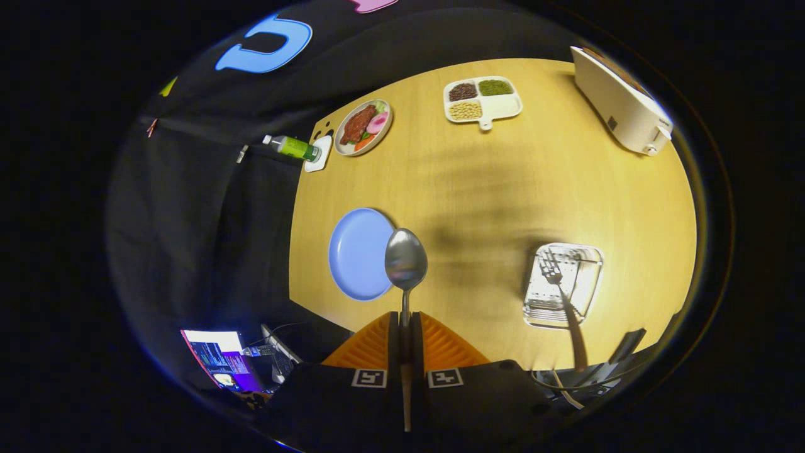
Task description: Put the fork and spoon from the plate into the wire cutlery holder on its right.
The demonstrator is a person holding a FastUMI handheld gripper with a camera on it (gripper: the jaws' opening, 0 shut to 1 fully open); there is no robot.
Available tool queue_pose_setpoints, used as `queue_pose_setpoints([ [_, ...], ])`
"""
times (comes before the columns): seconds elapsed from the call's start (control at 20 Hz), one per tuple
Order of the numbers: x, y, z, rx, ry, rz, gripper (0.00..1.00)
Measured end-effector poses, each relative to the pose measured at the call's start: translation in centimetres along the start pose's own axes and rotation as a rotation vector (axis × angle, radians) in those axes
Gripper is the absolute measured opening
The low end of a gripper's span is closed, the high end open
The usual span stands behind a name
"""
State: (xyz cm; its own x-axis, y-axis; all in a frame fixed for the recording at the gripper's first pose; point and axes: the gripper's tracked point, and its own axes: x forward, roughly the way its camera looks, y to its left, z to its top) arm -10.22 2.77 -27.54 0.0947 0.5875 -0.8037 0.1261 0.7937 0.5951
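My gripper (405,324) is shut on the handle of a metal spoon (405,259), whose bowl sticks out ahead of the orange fingers (371,346), high above the wooden table. Below and just left of the spoon bowl lies the blue plate (357,253), bare. To the right stands the wire cutlery holder (564,284) with the fork (553,272) in it, tines up and handle reaching past its near rim.
At the table's far side sit a plate of food (363,127), a white divided tray of beans (482,100) and a white toaster (621,102). A green bottle (293,147) lies at the far left corner. A lit screen (220,360) is below the table's left edge.
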Motion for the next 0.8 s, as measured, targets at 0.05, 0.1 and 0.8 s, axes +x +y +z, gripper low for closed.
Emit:
queue_pose_setpoints([
  [0.05,-1.1,-1.5,-0.3,-0.002,0.012,-0.027,0.09],
  [0.1,-2.0,-3.2,-0.7,-0.012,0.031,-0.06,0.09],
  [0.8,-0.2,-13.9,-1.1,0.02,0.451,-0.373,0.09],
])
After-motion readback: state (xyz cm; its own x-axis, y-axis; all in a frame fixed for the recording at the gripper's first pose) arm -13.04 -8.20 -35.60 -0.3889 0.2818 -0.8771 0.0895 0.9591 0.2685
